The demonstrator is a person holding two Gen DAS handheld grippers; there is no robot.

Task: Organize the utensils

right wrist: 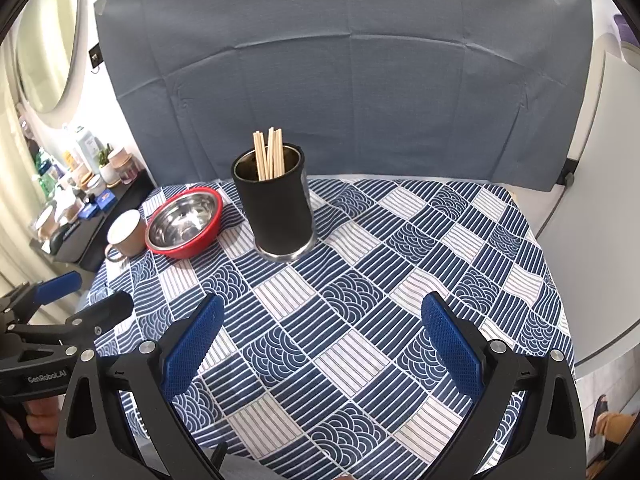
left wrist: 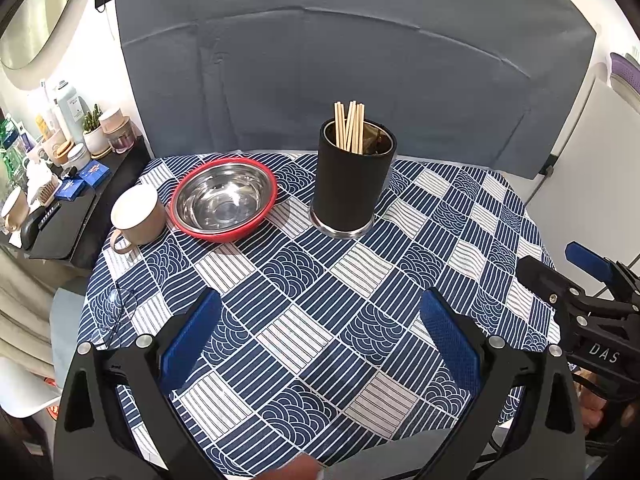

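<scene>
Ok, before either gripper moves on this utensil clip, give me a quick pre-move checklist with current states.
1. Left gripper open and empty: ok.
2. Right gripper open and empty: ok.
3. Black holder upright on the tablecloth: ok.
4. Chopsticks standing in the holder: ok.
5. Loose utensils left on the cloth: none visible, ok.
6. Steel bowl empty, mug beside it, clear of both grippers: ok.

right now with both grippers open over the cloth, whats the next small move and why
Probably none beyond easing both back. The chopsticks already stand upright in the black holder, and no loose utensil shows on the tablecloth. The left gripper and right gripper are open and empty; bowl and mug sit apart, left of the holder.
</scene>
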